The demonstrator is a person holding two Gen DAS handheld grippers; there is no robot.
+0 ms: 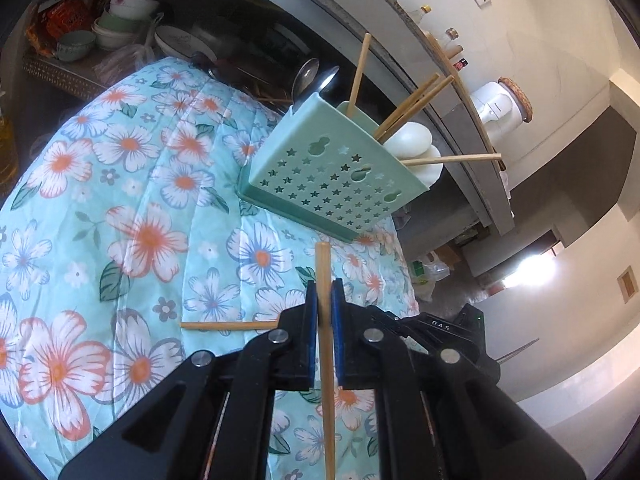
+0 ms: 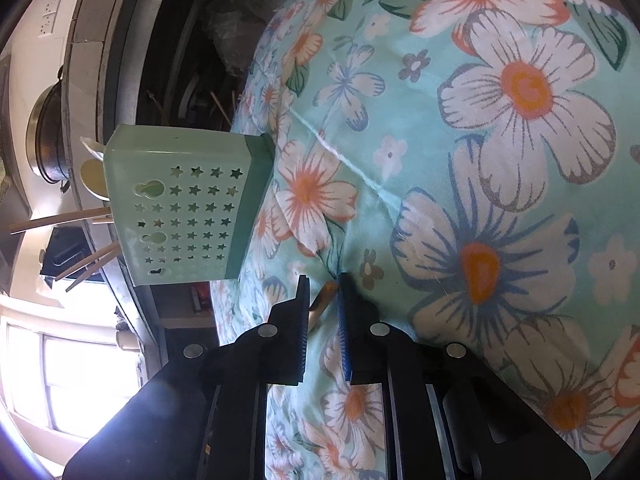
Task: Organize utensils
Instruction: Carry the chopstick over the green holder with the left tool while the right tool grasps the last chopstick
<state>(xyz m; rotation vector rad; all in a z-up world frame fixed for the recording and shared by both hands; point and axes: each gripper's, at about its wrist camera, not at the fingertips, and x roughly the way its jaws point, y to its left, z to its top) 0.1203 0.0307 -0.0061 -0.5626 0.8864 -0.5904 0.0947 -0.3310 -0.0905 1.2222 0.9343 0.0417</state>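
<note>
Left gripper (image 1: 324, 292) had its fingers clamped on a chopstick (image 1: 323, 264), held upright just short of the holder (image 1: 320, 176) at the desk's (image 1: 132, 208) far edge. Right gripper (image 2: 324, 292) fingers looked pinched on another chopstick (image 2: 320, 302). Next, I'd guess: drop them in, clearing sticks already poking out. Plenty of room.

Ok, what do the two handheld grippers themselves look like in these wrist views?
Both look alike. The left gripper has matte black angular linkage arms joined by round silver pivot pins, and flat black fingers lined with blue pads. The right gripper has the same black arms, silver pins and blue ribbed pads. In the left wrist view its black body carries small white lettering, too small to read. No hands, sleeves or cables show.
</note>
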